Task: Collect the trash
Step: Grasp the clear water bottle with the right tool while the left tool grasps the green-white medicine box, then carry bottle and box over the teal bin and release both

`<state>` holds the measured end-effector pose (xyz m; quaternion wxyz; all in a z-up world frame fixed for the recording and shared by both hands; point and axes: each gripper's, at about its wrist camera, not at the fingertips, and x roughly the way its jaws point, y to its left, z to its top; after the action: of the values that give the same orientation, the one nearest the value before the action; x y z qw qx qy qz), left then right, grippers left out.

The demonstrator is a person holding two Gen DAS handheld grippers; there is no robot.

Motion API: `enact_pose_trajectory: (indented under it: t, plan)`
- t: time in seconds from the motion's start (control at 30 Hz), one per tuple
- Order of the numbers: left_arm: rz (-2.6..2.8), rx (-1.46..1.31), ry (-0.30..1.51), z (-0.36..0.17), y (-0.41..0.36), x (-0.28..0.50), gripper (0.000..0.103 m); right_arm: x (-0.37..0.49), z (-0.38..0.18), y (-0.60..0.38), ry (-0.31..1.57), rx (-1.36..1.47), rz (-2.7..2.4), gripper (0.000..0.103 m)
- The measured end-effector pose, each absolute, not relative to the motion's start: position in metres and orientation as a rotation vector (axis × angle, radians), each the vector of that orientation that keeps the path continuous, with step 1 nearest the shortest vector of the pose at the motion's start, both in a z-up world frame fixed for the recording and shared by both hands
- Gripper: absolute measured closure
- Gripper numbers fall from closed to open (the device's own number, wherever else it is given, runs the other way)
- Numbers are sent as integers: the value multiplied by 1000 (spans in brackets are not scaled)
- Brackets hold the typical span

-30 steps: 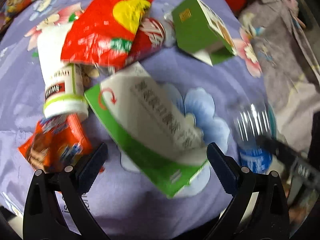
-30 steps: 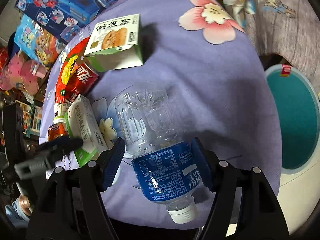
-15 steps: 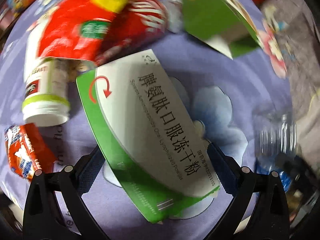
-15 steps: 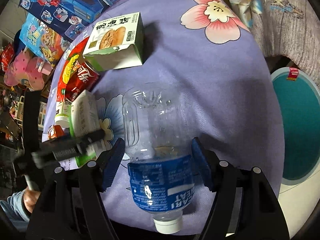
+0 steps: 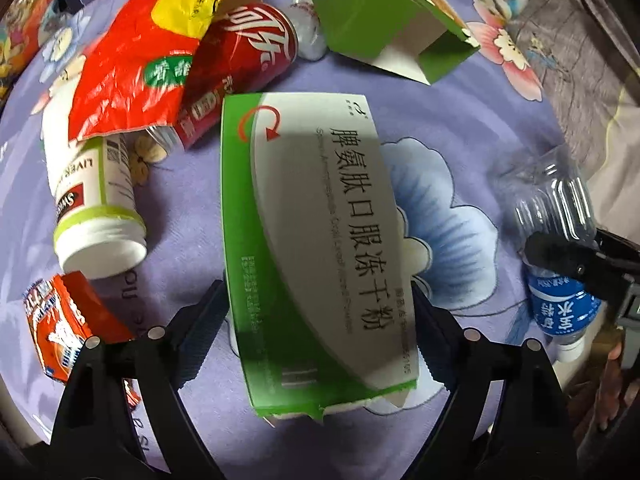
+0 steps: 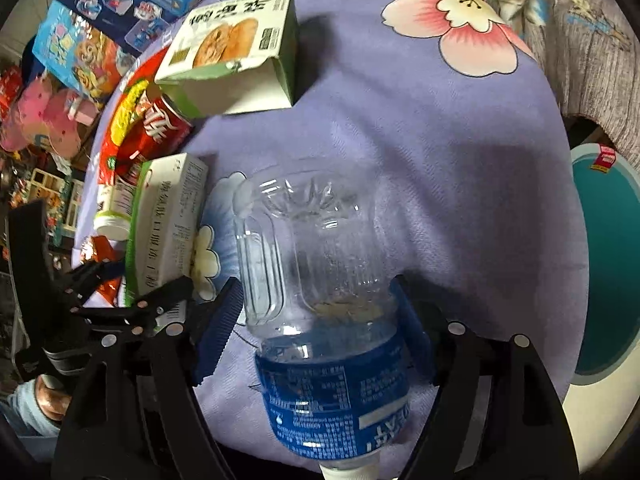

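The left gripper [image 5: 316, 320] is closing its jaws around the green-and-white box [image 5: 316, 240]; the pads are flanking the box's near end, and firm contact cannot be made out. The right gripper [image 6: 316, 328] is straddling the clear bottle [image 6: 316, 280] at its blue label, cap towards the camera; its jaws are opening, the right pad lying against the label and the left one standing clear. Everything is lying on a purple flowered cloth [image 6: 420, 160]. Beyond the box, a white jar [image 5: 92, 200], a red can [image 5: 244, 68] and a red wrapper [image 5: 148, 48] are crowding together, with a green carton [image 5: 376, 20] farthest. A teal bin [image 6: 608, 288] is sitting off the cloth's right edge.
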<state>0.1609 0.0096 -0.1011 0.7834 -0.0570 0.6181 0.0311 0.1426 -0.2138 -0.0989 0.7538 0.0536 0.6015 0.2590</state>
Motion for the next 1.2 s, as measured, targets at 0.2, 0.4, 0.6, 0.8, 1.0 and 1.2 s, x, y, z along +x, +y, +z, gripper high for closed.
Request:
enact_pose_trajectory:
  t: [0.2,0.4,0.6,0.8,1.0,1.2]
  plan:
    - [3,-84,1279,-87,3,152,30,133,-87,-230,1240,202,556,40]
    - [-132,-35,1205,-58,-24,157,30,133,-67,-271,1180,322,494,40]
    - [-243,17,1156,-39,-66,170,30,129,-40,-319,1085,410,412,40]
    - [-372,100,1110,-34,-130,147,30,126,-14,-406,979,475,193,40]
    - [-500,152,1063,-29,-200,182,30,137,-38,-465,1000,487,-16,40]
    - [-575,166,1084,-35,-250,196,30,160,-96,-486,1128,555,-53,40]
